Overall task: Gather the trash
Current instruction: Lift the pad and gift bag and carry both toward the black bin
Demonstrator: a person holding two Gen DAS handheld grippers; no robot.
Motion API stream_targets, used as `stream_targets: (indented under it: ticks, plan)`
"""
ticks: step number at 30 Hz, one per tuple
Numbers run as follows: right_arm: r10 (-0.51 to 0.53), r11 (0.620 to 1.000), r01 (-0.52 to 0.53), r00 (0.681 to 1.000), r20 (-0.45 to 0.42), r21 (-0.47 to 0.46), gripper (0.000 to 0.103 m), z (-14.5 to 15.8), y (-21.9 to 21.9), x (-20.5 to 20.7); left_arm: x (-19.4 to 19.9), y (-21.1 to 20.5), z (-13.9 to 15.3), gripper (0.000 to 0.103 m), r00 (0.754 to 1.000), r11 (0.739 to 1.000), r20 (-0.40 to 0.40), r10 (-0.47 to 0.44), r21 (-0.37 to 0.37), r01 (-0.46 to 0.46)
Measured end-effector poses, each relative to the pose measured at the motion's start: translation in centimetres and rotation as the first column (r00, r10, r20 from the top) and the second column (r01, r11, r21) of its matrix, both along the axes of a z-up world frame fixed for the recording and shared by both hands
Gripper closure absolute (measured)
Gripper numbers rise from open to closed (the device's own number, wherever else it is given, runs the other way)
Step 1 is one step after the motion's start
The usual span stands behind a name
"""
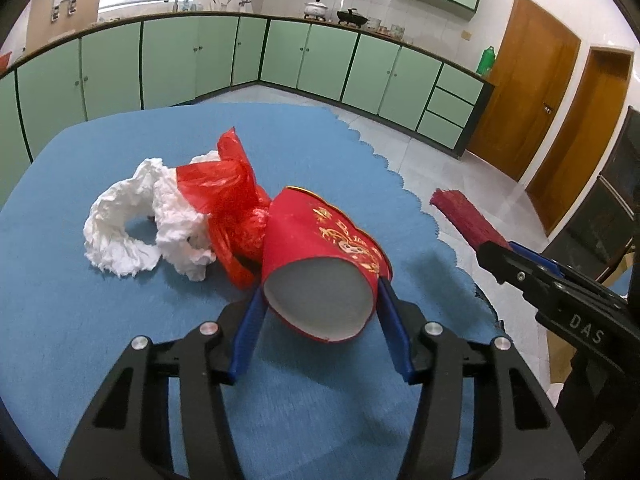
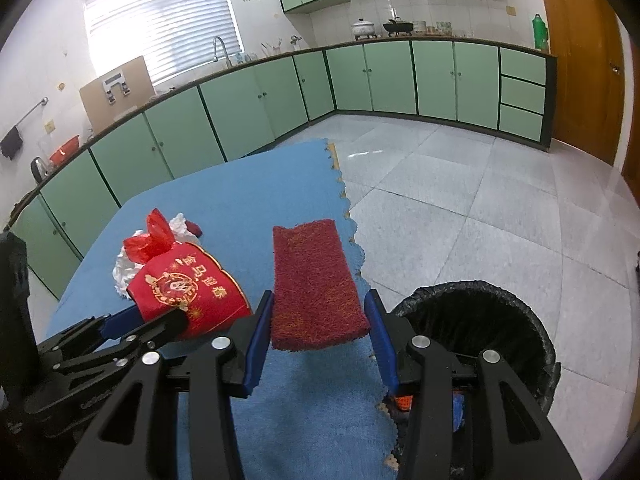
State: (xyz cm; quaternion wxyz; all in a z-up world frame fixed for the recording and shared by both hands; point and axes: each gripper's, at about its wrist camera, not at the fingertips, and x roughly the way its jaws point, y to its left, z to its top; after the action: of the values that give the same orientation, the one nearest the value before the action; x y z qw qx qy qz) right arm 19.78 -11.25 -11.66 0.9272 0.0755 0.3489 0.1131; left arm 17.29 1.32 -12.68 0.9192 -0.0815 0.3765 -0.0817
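A red paper cup (image 1: 320, 236) with gold print points its open mouth at the left wrist camera. My left gripper (image 1: 320, 286) is shut on it, a blue pad pressed on each side and the mouth squeezed oval. Behind it lie a crumpled red plastic bag (image 1: 228, 188) and a wad of white tissue (image 1: 120, 216). My right gripper (image 2: 319, 295) is shut on a dark red scouring pad (image 2: 312, 280), held above the table's edge. In the right wrist view the cup (image 2: 188, 292) and left gripper (image 2: 160, 316) show at the left.
The table is covered by a blue mat (image 1: 120, 320) with a scalloped edge. A bin with a black liner (image 2: 460, 286) stands on the tiled floor just right of the table, some scraps visible inside. Green kitchen cabinets line the far walls.
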Motion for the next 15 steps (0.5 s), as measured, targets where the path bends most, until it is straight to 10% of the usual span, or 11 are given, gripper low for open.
stream_targets:
  ticks: [15]
  plan:
    - [-0.026,1.0,0.025,0.998,0.049,0.013,0.058,2.2,-1.8,-2.0,-1.8,-1.1,2.6,0.051,0.995,0.999,0.091,-0.031,0.034,0.028]
